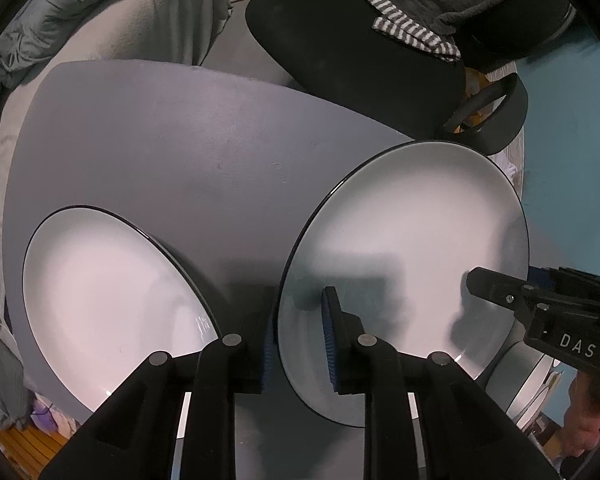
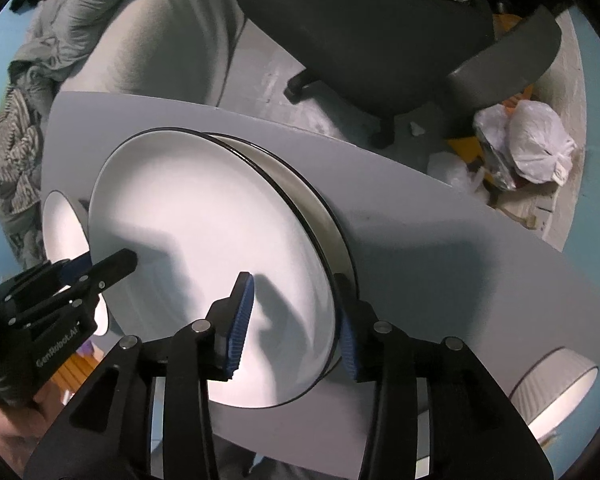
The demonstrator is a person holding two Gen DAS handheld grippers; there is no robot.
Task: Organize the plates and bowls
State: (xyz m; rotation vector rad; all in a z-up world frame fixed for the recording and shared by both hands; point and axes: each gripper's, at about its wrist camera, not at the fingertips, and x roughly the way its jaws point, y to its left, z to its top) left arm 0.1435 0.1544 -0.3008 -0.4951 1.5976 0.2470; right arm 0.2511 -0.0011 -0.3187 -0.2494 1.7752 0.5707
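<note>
A white plate with a dark rim (image 1: 412,240) (image 2: 204,240) is lifted and tilted above the grey table (image 1: 160,148). My left gripper (image 1: 298,344) straddles its left rim, one blue pad on top, one below. My right gripper (image 2: 296,320) straddles its right rim the same way. A second plate or bowl (image 2: 300,184) lies right under it. Another white plate (image 1: 112,304) (image 2: 62,224) lies flat on the table's left. A white bowl (image 2: 556,384) stands at the right front. The left gripper also shows in the right wrist view (image 2: 112,260), the right gripper in the left wrist view (image 1: 476,280).
A black office chair (image 1: 360,48) (image 2: 380,32) with a striped cloth stands behind the table. A grey sofa with bedding (image 1: 100,20) lies at the far left. White plastic bags (image 2: 532,144) lie on the floor at the right. The table's far half is bare.
</note>
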